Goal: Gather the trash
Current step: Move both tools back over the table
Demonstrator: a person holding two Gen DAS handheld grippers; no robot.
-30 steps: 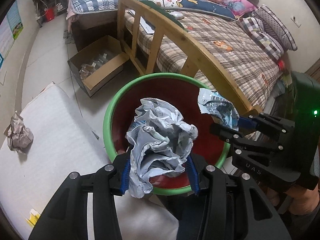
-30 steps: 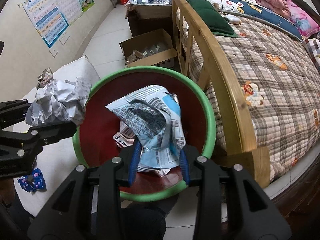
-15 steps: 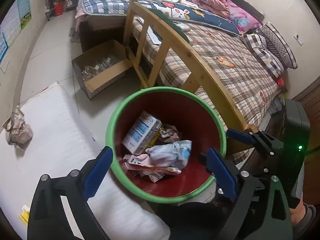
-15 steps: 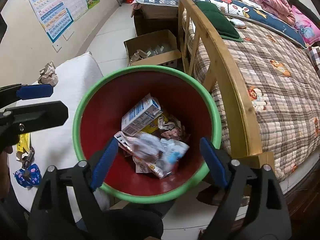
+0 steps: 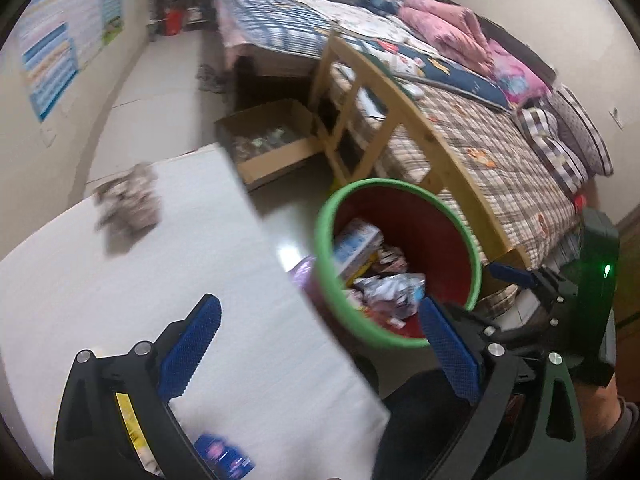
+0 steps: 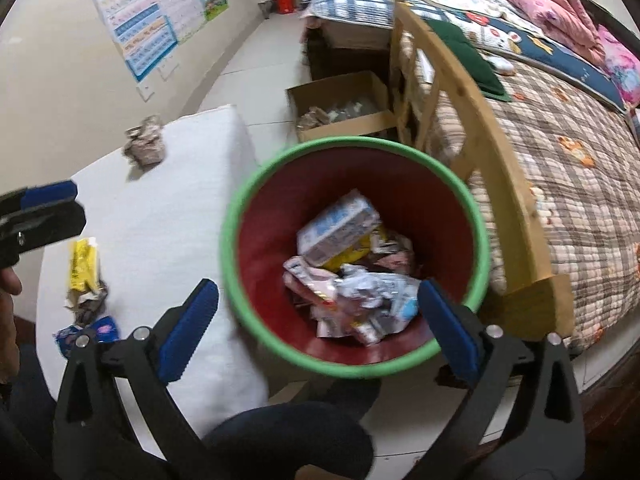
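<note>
Both grippers have just been opening and now stand wide with nothing between their blue pads. The left gripper (image 5: 316, 344) hangs over the edge of the white mat (image 5: 120, 300), its right finger reaching across the near rim of the bin (image 5: 326, 264). The right gripper (image 6: 318, 318) is above the same bin (image 6: 232, 256), its right pad over the rim and its left pad over the mat's edge. The bin is red inside with a green rim and stands on the floor between the mat and the wooden bed frame (image 6: 480, 120). Inside it lie a small carton (image 6: 340, 226), a crumpled paper ball (image 6: 376, 292) and mixed wrappers. Still on the mat are a crumpled wad (image 6: 145, 142) at the far end, a yellow wrapper (image 6: 83, 264) and a blue wrapper (image 6: 102, 328) near the person's side. A cardboard box (image 6: 344, 112) sits on the floor beyond the bin.
</note>
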